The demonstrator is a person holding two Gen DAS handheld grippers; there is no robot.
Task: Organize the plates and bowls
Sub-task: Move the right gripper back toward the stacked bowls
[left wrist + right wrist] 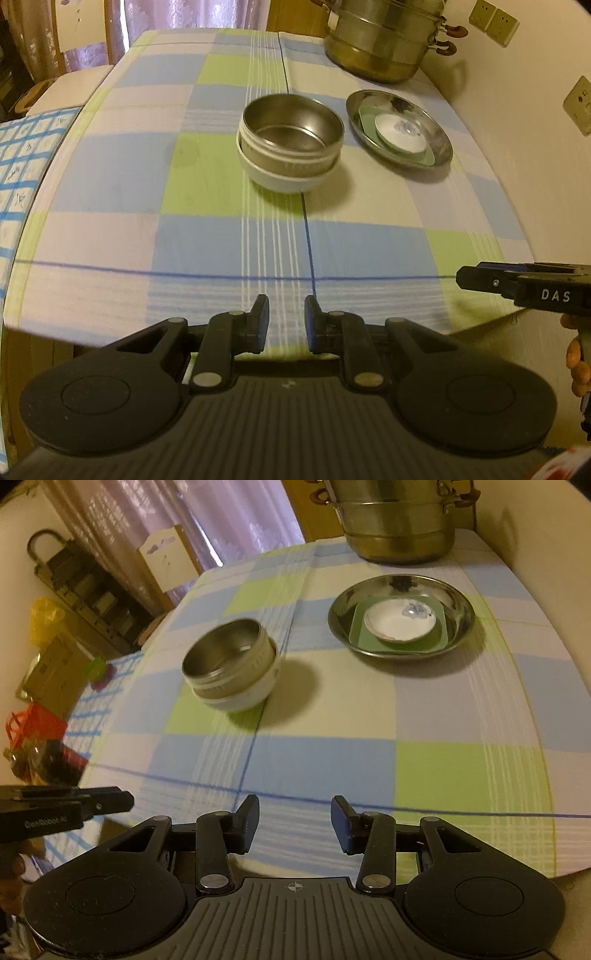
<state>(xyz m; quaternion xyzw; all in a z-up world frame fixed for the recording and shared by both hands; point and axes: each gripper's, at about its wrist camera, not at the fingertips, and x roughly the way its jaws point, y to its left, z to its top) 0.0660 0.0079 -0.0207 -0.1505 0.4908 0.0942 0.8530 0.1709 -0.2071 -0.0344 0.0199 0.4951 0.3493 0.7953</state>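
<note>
Cropping steamer pot [384,40] at top, both hand-held grippers, left [287,317] & right [295,821], released, nothing betw. pads.

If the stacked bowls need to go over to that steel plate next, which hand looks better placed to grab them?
Probably the left gripper: the stacked bowls lie almost straight ahead of it, off to the side of the right gripper, though its jaws are narrower.

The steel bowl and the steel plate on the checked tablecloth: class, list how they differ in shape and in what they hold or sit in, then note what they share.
1. The steel bowl is deep with upright walls; the steel plate is shallow and wide.
2. The steel bowl is empty and sits nested in a white bowl; the steel plate holds a green square dish with a small white dish on it.

Both are shiny metal, round, and rest on the tablecloth.
</note>
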